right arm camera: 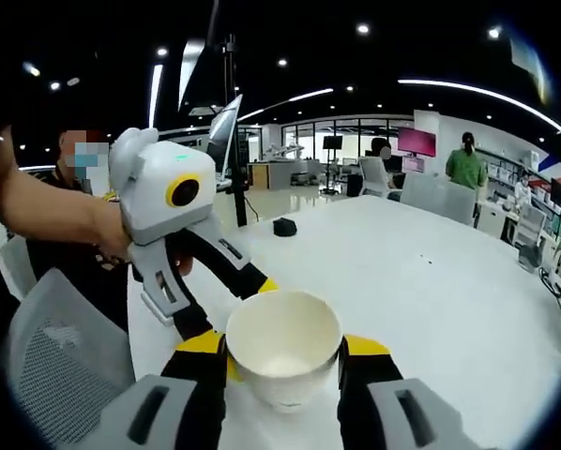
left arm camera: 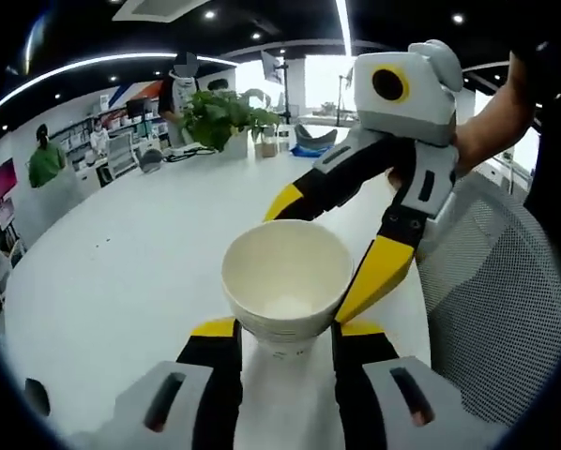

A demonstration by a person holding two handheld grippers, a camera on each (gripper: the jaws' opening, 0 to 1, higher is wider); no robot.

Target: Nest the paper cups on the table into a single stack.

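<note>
Above the white table [left arm camera: 121,281], in the left gripper view, one cream paper cup [left arm camera: 287,286] sits upright with its mouth open toward the camera. My left gripper [left arm camera: 285,330] has a yellow-tipped jaw on each side of the cup's lower wall, both touching it, so it's pinching the cup. My right gripper [left arm camera: 329,267] comes in from the upper right, held by my hand [left arm camera: 477,131]; its two yellow tips reach the cup's rim, one at the far side, one along the right side. Jaws look set around the rim, contact on the right side looks real, far side I can't tell.

From the right gripper view: same cup [right arm camera: 283,356] between my right gripper's [right arm camera: 285,356] jaws, yellow pads against both sides just under the rim. Left gripper [right arm camera: 219,305] enters from the left, dark fingers running down to the cup's near-left edge. Whether it's a single cup or several nested, I can't tell; inside looks plain.

Grey mesh chair [left arm camera: 506,300] is just beside the table edge. A small dark object [right arm camera: 284,226] lies on the table well behind the cup. Potted plant [left arm camera: 219,117] stands at the far end of the table.
</note>
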